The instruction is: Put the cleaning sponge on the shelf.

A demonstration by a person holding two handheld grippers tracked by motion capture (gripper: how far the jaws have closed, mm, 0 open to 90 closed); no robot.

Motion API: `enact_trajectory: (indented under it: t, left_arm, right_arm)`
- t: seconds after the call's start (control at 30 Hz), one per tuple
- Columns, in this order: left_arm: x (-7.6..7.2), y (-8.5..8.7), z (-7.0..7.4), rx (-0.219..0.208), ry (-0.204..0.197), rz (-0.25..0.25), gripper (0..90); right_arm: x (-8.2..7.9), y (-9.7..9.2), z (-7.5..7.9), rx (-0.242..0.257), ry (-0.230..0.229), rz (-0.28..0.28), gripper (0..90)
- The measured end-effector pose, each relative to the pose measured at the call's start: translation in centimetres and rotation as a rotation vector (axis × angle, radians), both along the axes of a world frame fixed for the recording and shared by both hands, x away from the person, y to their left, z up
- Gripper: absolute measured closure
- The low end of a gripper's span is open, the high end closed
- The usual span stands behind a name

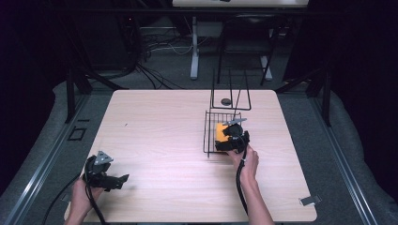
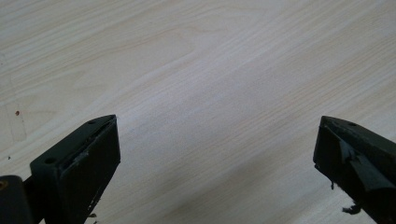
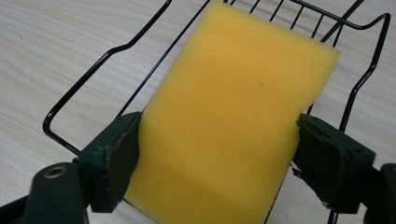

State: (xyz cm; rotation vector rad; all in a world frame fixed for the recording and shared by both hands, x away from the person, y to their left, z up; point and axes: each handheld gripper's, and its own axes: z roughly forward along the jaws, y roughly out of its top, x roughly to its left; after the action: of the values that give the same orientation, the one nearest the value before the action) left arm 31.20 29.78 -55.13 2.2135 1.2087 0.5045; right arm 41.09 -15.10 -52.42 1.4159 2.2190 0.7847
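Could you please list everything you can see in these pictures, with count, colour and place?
Table: one, light wood, centre of the high view.
Wire basket: one, black, right of the table's middle.
Sponge: one, yellow, in the basket, between the right gripper's jaws.
Wire stand: one, black, behind the basket.
Small round disc: one, dark, at the stand's base.
Small clip: one, grey, table's near right corner.
Left gripper: one, black, near left, jaws wide apart.
Right gripper: one, black, at the basket, shut on the sponge.
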Motion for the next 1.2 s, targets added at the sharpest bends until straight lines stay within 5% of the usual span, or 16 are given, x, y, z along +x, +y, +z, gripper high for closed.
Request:
enact_trajectory:
  t: [0.5,1.2]
  left_arm:
    - [0.0,0.0,0.0,0.002,-0.001,0.001,0.7]
    - [-0.1,-0.1,0.1,-0.009,-0.014,0.007,0.3]
  right_arm:
    - [-0.4,0.1,0.4,0.001,-0.016,-0.011,3.8]
    - [-3.7,-0.5,3.0,0.022,-0.092,0.039,0.0]
